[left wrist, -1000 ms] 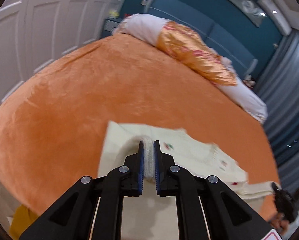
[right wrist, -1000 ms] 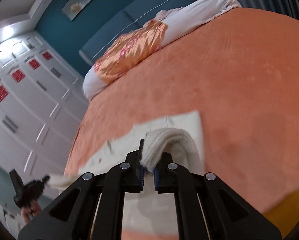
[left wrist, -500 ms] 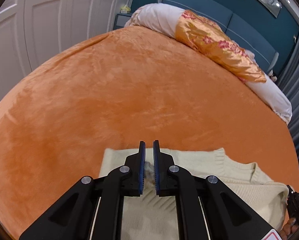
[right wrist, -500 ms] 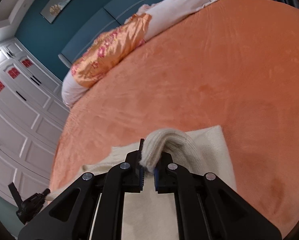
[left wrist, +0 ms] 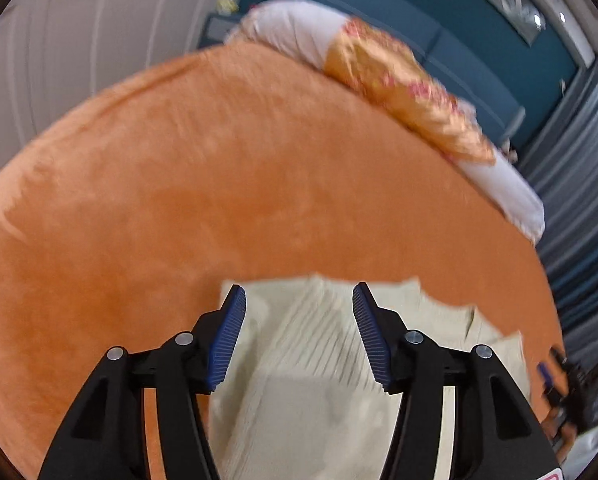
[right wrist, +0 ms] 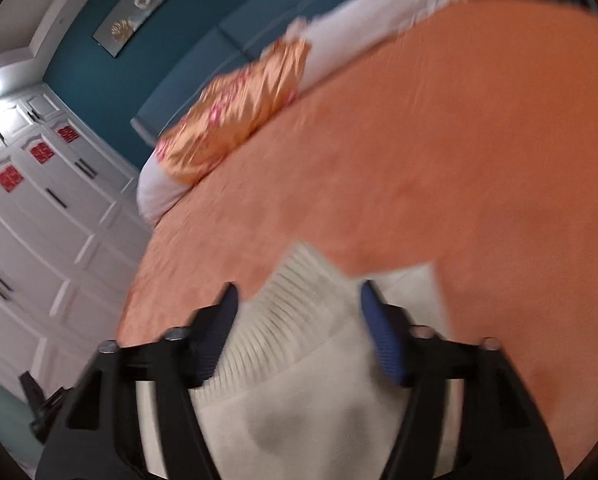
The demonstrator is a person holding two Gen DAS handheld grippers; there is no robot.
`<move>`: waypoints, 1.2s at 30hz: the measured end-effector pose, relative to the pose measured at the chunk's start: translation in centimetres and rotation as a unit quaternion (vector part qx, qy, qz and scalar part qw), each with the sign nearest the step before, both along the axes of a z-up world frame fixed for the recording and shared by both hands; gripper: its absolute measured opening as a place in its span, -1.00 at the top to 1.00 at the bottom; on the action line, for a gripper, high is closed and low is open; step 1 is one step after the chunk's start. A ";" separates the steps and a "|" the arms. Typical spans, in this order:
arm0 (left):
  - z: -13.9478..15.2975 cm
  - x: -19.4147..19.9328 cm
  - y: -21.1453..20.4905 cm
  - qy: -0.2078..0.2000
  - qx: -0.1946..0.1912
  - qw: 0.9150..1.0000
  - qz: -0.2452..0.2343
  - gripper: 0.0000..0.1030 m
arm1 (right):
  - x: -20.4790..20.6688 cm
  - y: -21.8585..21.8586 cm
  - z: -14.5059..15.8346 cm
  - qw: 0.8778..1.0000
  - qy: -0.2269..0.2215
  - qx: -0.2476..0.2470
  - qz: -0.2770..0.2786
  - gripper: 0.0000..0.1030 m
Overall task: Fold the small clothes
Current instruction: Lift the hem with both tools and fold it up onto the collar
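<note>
Lying on the orange bed, the cream knit sweater sits at the near edge, its ribbed hem toward you. Your left claw is opening; the knit lies between its blue pads, which stand apart from it. Your right claw is opening too, with the ribbed hem bunched between the jaws, no longer pinched. Beyond the sweater, an orange satin pillow rests on a long white bolster against the teal headboard. White wardrobe doors stand beside the bed.
</note>
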State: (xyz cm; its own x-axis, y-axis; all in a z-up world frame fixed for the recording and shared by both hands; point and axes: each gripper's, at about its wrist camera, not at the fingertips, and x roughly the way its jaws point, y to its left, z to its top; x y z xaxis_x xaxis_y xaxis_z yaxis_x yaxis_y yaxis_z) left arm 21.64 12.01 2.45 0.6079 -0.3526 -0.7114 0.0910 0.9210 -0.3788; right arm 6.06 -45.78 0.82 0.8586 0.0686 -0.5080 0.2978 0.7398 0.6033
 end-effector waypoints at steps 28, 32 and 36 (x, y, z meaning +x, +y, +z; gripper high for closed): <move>-0.9 2.7 -2.3 0.043 0.010 0.998 -0.042 0.17 | 3.2 0.1 -3.3 0.995 0.092 -0.019 0.041 0.80; -3.3 2.9 -2.9 0.073 0.019 0.996 -0.047 0.03 | 3.2 0.0 -3.7 0.995 0.093 -0.005 0.043 0.72; -4.4 3.3 -3.8 0.076 0.025 0.995 -0.063 0.03 | 3.8 0.1 -3.8 0.993 0.104 -0.008 0.057 0.48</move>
